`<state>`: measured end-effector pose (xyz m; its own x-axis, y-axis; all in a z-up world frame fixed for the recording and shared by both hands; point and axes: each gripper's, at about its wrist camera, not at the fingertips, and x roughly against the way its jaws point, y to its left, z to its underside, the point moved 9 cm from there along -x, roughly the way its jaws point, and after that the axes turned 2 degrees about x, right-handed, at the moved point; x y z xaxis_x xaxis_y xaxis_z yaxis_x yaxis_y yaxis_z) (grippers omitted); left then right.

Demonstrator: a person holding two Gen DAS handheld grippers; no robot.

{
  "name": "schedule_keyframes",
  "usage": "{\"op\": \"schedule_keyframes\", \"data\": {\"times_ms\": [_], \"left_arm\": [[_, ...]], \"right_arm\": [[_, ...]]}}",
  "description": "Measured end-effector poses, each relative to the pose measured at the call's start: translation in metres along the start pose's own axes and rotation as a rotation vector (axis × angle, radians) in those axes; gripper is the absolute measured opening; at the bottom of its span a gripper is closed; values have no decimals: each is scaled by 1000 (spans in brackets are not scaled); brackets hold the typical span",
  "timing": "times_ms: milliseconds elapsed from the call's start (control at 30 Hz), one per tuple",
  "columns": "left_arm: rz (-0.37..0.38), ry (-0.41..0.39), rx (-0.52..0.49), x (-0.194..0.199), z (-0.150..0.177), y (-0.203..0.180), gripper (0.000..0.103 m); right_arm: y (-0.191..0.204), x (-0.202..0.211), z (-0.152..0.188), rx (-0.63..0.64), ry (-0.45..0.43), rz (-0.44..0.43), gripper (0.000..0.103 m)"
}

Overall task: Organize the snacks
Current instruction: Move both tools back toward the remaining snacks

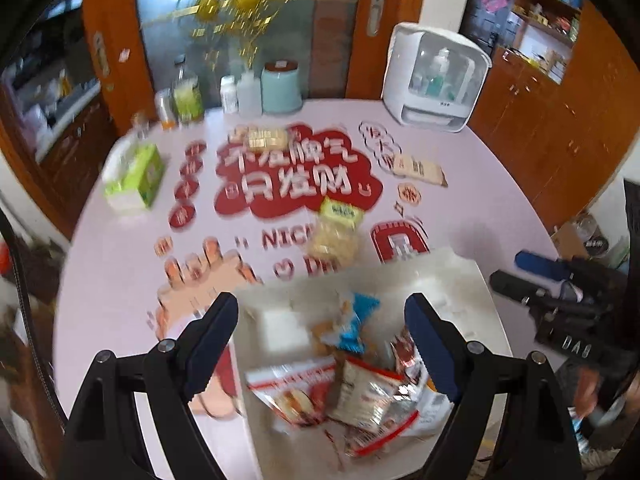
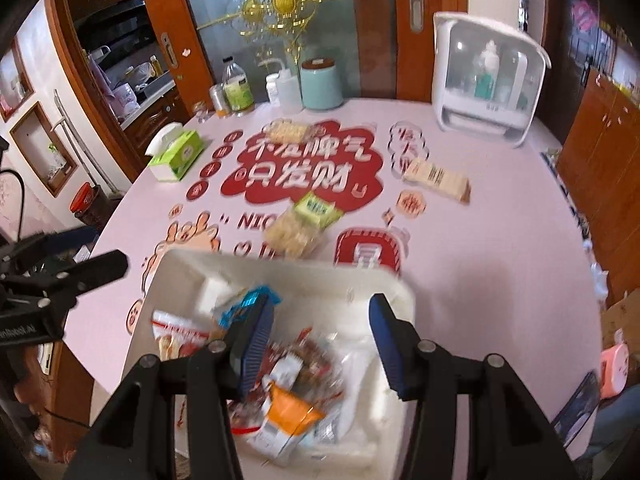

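A white bin (image 1: 460, 276) (image 2: 188, 264) at the table's near edge holds several snack packets (image 1: 360, 392) (image 2: 296, 384). My left gripper (image 1: 320, 344) is open and empty above the bin's left half. My right gripper (image 2: 320, 348) is open and empty above the bin's packets; it also shows in the left wrist view (image 1: 532, 276), and the left gripper shows in the right wrist view (image 2: 80, 264). On the table lie a clear bag of pale snacks with a green label (image 1: 336, 228) (image 2: 300, 224), a beige bar packet (image 1: 418, 170) (image 2: 436, 180) and a cracker pack (image 1: 266, 138) (image 2: 288, 130).
The round pink table (image 1: 480, 208) (image 2: 500, 240) has red printed graphics. A green tissue box (image 1: 134, 178) (image 2: 176, 154) sits at the left. Bottles and a teal canister (image 1: 280, 88) (image 2: 320, 84) stand at the back, with a white dispenser cabinet (image 1: 436, 76) (image 2: 488, 80) at back right.
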<state>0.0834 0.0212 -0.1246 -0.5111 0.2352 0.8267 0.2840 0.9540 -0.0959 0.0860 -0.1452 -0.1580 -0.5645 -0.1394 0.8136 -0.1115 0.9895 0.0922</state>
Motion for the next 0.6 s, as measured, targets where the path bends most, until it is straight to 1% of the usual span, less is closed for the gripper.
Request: {"op": "schedule_keyframes", "data": {"times_ms": [67, 100, 133, 167, 200, 267, 300, 400, 467, 500, 533, 600], "left_arm": [[-32, -40, -59, 11, -26, 2, 84], [-46, -56, -80, 15, -36, 2, 85], [-78, -92, -119, 23, -55, 3, 85], [-93, -110, -138, 27, -65, 4, 86], [-113, -138, -170, 34, -86, 5, 90], [-115, -159, -204, 39, -114, 6, 94], [-121, -169, -224, 41, -132, 7, 94], [-146, -188, -289, 40, -185, 10, 94], [-174, -191, -329, 33, -221, 12, 94], [-185, -186, -348, 25, -244, 15, 94], [-189, -182, -355, 20, -257, 17, 94], [-198, -170, -374, 5, -284, 22, 94]], "right_arm": [[-8, 6, -17, 18, -17, 7, 50], [-14, 12, -33, 38, -34, 19, 50], [-18, 16, -44, 52, -45, 26, 50], [-24, 21, -60, 72, -60, 35, 50], [-27, 23, -70, 86, -67, 41, 50], [-39, 31, -101, 120, -95, 72, 50], [-48, 34, -122, 142, -107, 100, 50], [-67, 35, -166, 186, -112, 146, 51], [-84, 32, -202, 214, -102, 153, 51], [-91, 30, -216, 228, -98, 165, 52], [-96, 27, -228, 242, -94, 172, 52], [-110, 14, -253, 286, -74, 191, 58]]}}
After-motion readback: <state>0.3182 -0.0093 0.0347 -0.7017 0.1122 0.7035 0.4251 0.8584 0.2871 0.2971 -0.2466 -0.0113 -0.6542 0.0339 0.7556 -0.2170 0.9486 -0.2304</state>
